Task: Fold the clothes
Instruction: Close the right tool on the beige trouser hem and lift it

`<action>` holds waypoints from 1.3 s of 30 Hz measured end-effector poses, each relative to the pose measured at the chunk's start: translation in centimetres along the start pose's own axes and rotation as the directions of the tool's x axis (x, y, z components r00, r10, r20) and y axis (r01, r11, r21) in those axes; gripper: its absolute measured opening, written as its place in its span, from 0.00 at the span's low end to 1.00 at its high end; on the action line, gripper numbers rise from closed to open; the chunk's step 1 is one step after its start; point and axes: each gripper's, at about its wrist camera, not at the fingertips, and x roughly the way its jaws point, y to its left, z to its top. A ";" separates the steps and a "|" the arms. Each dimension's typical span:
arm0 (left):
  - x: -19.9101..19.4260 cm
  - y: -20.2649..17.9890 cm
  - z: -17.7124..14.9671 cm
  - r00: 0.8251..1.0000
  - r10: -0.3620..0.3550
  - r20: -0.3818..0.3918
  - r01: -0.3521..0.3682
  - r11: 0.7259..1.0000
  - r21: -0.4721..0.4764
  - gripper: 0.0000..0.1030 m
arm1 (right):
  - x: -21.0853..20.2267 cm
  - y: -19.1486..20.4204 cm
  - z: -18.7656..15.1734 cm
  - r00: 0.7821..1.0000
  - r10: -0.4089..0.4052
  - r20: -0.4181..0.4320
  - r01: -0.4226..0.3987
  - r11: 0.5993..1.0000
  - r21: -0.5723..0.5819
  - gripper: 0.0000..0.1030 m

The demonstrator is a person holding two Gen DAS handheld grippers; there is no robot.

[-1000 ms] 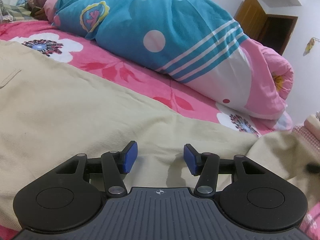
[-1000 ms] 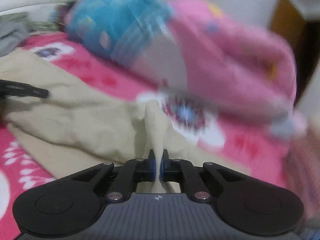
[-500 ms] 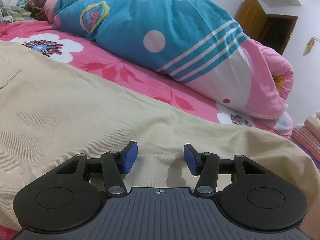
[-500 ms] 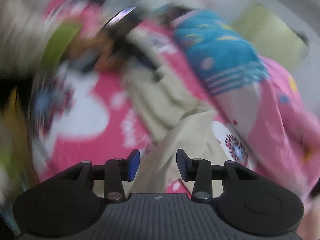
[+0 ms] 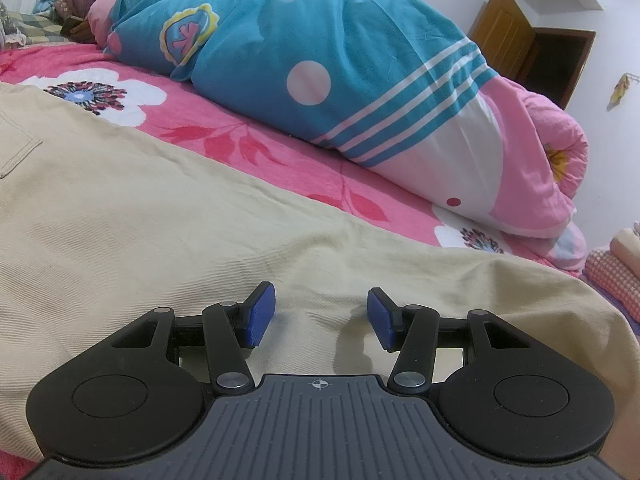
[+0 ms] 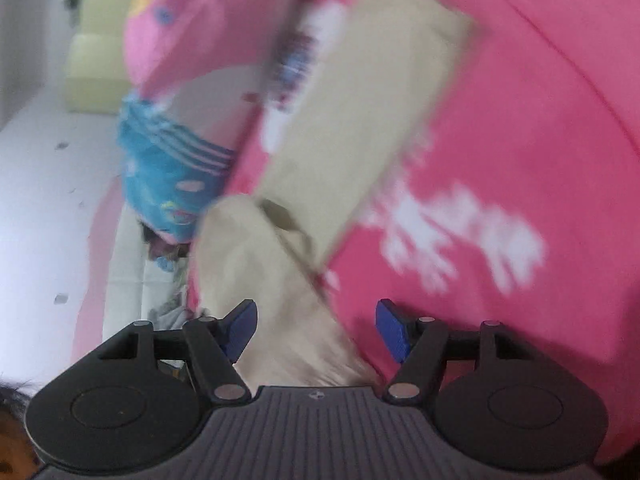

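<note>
My left gripper (image 5: 321,316) hangs low over the beige trousers (image 5: 160,216), its blue pads (image 5: 260,314) standing partly apart with nothing pinched between them; the cloth lies flat beneath and spreads ahead and out to both sides. Beyond it I see the pink flowered bedsheet (image 5: 248,148), and further ahead a rolled blue and pink quilt (image 5: 320,48).

My right gripper (image 6: 316,330) has its jaws opening. A fold of the beige trousers (image 6: 352,120) runs between the pads, but neither pad presses on it. The view is blurred and rolled over; the trouser leg stretches away ahead across the pink bedsheet (image 6: 540,140).
</note>
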 end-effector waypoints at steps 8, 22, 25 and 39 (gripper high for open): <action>0.0 0.0 0.0 1.000 -0.001 0.001 0.001 1.000 -0.002 0.50 | 2.2 1.6 -2.4 0.990 0.022 -0.140 -0.029 0.998 -0.049 0.61; 0.0 0.0 -0.1 1.000 -0.003 0.003 0.003 1.000 -0.005 0.50 | -3.0 12.2 -10.0 0.886 -0.080 0.456 0.423 0.541 -0.727 0.14; 0.0 0.0 -0.1 1.000 -0.002 0.003 0.002 1.000 -0.004 0.50 | -2.1 14.2 -11.7 0.778 -0.108 0.619 0.625 0.235 -0.744 0.14; 0.0 0.0 -0.1 1.000 -0.002 0.003 0.002 1.000 -0.002 0.50 | 2.4 12.3 2.9 0.636 -0.208 0.743 0.771 0.156 -0.617 0.13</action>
